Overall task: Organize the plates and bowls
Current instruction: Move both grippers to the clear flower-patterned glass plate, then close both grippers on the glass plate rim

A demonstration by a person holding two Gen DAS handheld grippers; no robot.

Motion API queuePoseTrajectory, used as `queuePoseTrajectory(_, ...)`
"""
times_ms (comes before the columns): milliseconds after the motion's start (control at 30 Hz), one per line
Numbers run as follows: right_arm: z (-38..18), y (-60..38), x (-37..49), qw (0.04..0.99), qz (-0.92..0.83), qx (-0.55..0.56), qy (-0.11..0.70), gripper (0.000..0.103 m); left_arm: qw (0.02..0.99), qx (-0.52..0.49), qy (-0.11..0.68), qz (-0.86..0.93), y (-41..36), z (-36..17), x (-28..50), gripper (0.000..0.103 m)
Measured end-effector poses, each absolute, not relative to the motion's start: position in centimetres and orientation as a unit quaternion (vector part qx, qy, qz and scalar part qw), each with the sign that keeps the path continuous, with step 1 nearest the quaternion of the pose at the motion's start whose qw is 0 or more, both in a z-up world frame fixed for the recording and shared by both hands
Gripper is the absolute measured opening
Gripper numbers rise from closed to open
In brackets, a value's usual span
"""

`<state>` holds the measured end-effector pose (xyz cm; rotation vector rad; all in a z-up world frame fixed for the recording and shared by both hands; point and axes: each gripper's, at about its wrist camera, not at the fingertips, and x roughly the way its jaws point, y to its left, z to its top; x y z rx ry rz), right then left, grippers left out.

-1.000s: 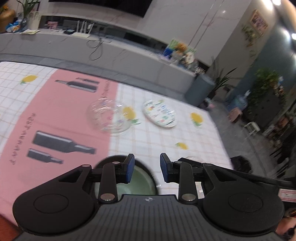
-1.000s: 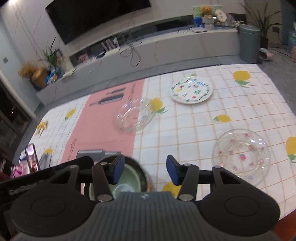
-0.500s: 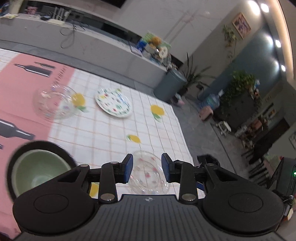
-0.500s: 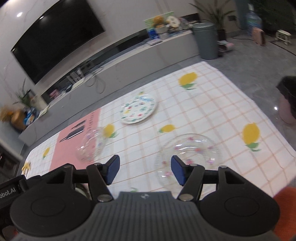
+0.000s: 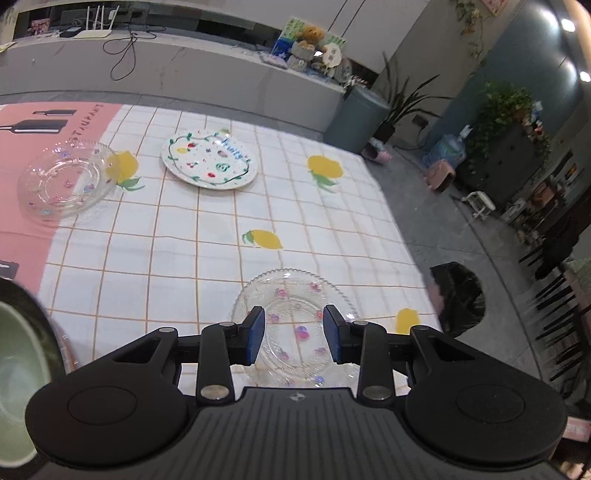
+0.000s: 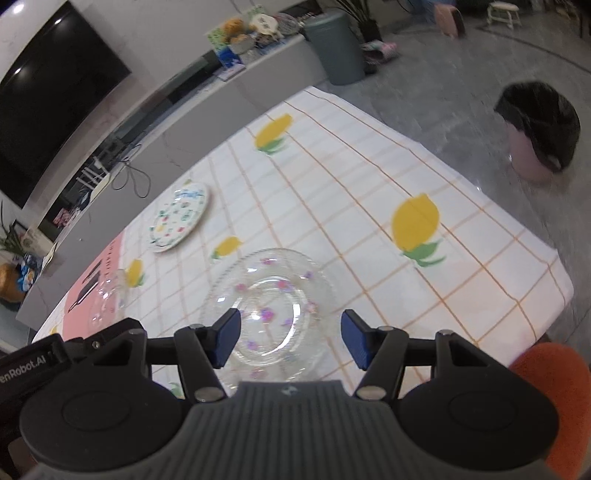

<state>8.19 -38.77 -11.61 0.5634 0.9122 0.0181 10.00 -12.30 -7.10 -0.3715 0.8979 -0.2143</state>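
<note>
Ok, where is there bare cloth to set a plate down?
Free: cloth between the painted plate, the far glass plate and the near glass plate, and the corner right of it. Crowded: near left by the green bowl.

A home living and dining room is seen here — a large wall-mounted television [image 6: 48,96] is hung above a long low media shelf [image 5: 177,62], where a router [image 5: 94,27] and a teddy bear [image 5: 312,35] are kept. A table is covered with a lemon-print tablecloth [image 5: 229,206]. Potted plants [image 5: 506,107] are stood along the wall, a grey bin [image 5: 354,114] is placed by the shelf — and a water jug [image 5: 448,151] is glimpsed on the tiled floor
</note>
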Motion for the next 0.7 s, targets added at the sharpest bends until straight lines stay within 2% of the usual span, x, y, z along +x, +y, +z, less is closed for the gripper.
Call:
queuePoseTrajectory(167,-14.2,-40.2,9.4,0.844,0.011,0.303,0.443,0.059,0.878,-0.178,0.438,-0.077,-12.7,-8.8,11.5,0.039)
queuePoseTrajectory(233,-15.0,-40.6,9.9,0.841,0.009,0.311,0.442,0.054,0.874,-0.181,0.446,-0.069,-12.7,-9.3,12.1,0.039)
queuePoseTrajectory(467,-16.8,-41.5,11.4,0.835,0.005,0.329,0.441,0.054,0.866,-0.184,0.462,-0.05,-13.2,-11.2,14.0,0.039)
queuePoseTrajectory(533,-17.1,-41.6,11.8,0.833,0.009,0.331,0.443,0.043,0.862,-0.188,0.469,-0.039,-13.0,-12.0,14.4,0.039)
queuePoseTrajectory(700,-17.4,-41.5,12.0,0.837,0.019,0.33,0.436,0.041,0.856,-0.203,0.474,-0.019,-11.6,-13.4,14.2,0.039)
